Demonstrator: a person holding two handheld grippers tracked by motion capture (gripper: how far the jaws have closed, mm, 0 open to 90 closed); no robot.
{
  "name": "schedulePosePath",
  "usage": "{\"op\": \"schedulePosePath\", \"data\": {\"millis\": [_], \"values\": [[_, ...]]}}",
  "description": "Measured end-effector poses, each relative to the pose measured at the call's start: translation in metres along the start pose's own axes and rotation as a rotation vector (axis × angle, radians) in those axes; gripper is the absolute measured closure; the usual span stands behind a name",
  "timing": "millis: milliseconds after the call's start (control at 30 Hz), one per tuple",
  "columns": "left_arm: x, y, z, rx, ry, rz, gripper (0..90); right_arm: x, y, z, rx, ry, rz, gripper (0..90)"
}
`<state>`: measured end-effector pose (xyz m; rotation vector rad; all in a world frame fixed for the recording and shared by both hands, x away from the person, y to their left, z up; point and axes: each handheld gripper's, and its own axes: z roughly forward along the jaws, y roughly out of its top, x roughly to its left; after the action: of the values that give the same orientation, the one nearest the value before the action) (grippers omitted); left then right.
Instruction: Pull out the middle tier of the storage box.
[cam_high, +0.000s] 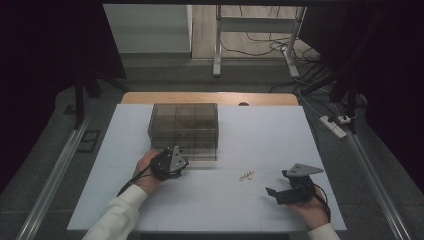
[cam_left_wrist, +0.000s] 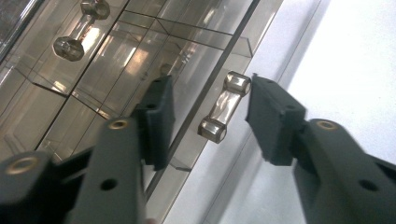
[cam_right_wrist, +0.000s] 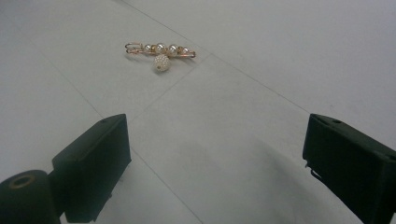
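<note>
- White sheeting covers the counter (cam_high: 260, 135), with dark floor and trailing cables beyond its far edge.
- Left tool (cam_left_wrist: 208, 116), held at the near face of a smoky clear drawer box (cam_high: 184, 131), has its jaws parted on either side of a clear drawer handle (cam_left_wrist: 224, 106); the pads stand just off the handle, not pressing it.
- A second clear handle (cam_left_wrist: 81, 29) shows on another drawer front.
- Right tool (cam_right_wrist: 215, 158), at the near right of the counter, is wide open with nothing between its jaws.
- A gold pearl hair clip (cam_right_wrist: 160, 52) lies flat on the counter between box and right tool, ahead of the open jaws.
</note>
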<state>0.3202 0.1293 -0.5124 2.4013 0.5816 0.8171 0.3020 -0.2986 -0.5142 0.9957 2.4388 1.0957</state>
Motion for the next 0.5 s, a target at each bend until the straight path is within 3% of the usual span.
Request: {"op": "schedulePosePath", "data": {"millis": [133,500], "values": [[0.0012,0.0004,-0.0007,-0.013,0.000,-0.025,39.0,0.0001,0.0000,0.0002,0.001,0.001,-0.002,7.4],[0.0062,-0.0017,-0.0097,-0.055,-0.006,-0.107,30.3,0.0001,-0.0001,-0.0001,0.002,0.000,0.001,7.4]]}}
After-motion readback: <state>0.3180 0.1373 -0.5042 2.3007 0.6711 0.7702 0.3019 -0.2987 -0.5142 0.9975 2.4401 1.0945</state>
